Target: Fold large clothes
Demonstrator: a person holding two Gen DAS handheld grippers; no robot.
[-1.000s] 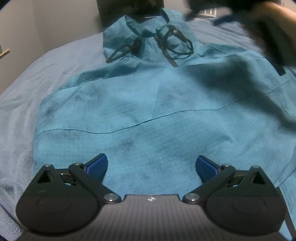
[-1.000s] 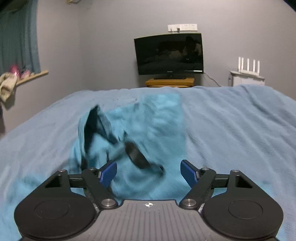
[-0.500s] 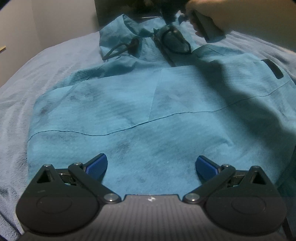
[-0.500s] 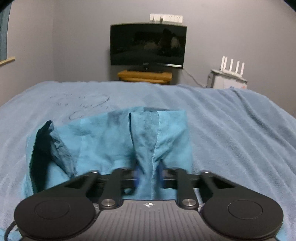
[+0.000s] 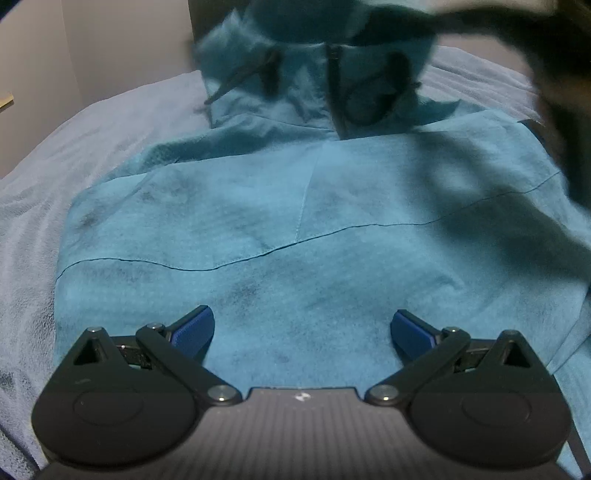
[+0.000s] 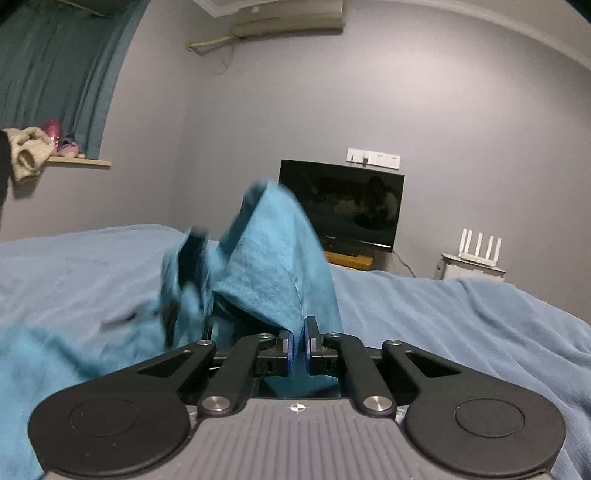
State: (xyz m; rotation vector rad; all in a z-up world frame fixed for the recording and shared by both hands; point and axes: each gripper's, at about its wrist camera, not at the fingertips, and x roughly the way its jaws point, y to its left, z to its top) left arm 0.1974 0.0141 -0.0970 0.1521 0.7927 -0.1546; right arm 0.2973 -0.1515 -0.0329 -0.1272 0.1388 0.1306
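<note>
A teal jacket [image 5: 295,229] lies spread on the bed, its collar end with dark drawcords [image 5: 240,77] raised at the far side. My left gripper [image 5: 301,328] hovers open over the near hem with nothing between its blue pads. My right gripper [image 6: 298,349] is shut on a fold of the jacket's collar end [image 6: 273,258], which stands up in front of it, lifted off the bed. In the left wrist view the right hand and its gripper show as a dark blur [image 5: 554,74] at the upper right.
A light blue blanket [image 6: 461,325] covers the bed. Beyond it stand a dark television [image 6: 343,206] on a wooden stand, a white router [image 6: 476,251] on a cabinet, and a window ledge [image 6: 74,160] with small items at the left. An air conditioner [image 6: 288,18] hangs high on the wall.
My right gripper closed on the jacket's collar end and has lifted it off the bed. The left gripper stayed open over the hem.
</note>
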